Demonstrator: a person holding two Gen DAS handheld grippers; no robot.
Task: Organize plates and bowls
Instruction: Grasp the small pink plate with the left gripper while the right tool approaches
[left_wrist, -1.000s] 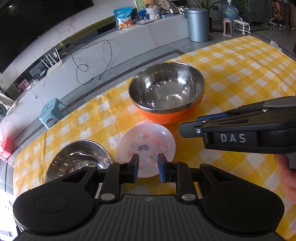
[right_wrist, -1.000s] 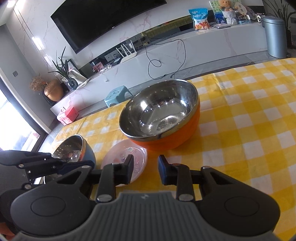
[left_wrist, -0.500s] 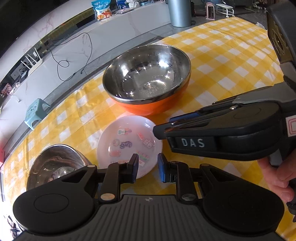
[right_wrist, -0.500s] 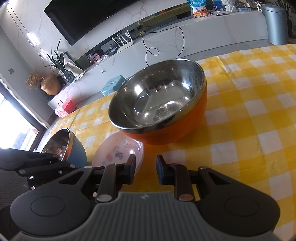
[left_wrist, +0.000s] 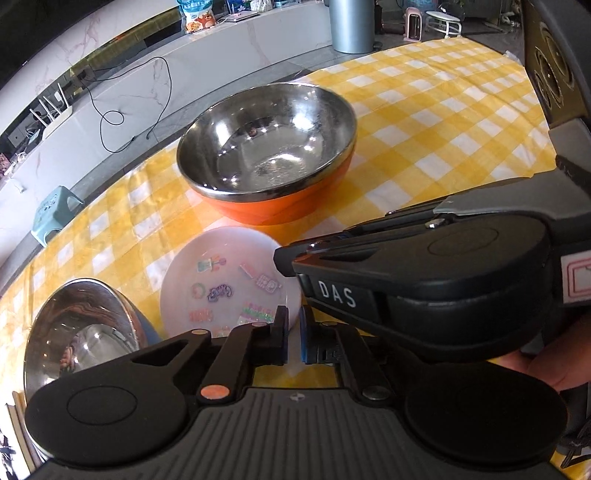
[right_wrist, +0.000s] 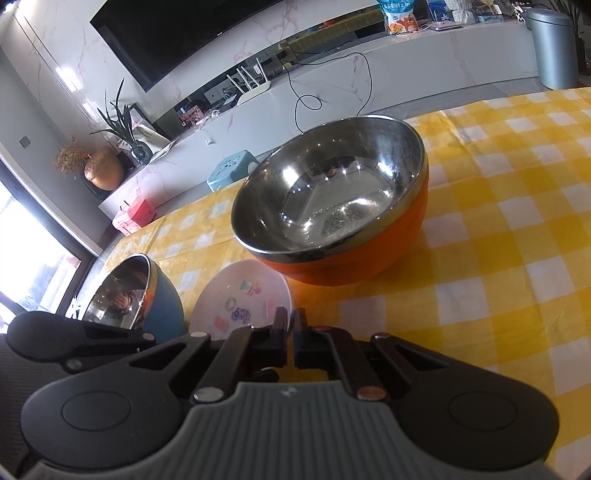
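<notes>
Both my hand-held grippers, left (left_wrist: 293, 332) and right (right_wrist: 289, 330), are pinched closed on nothing. They hover over the pink plate (left_wrist: 225, 280). The orange bowl (left_wrist: 273, 162) sits just behind it on the table (left_wrist: 443, 122).

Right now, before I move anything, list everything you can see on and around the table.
orange bowl: 1, steel inside, table centre, upright, empty
blue bowl: 1, steel inside, left of the plate, tilted
plate: 1, pale pink with cartoon prints, between the bowls
tablecloth: 1, yellow-white check, covers table
bin: 1, grey, floor behind table
stool: 1, light blue, floor
snack bag: 1, blue, white counter
left tool: shut, empty, near the plate's edge
right tool: shut, empty
hand: holds right tool
</notes>
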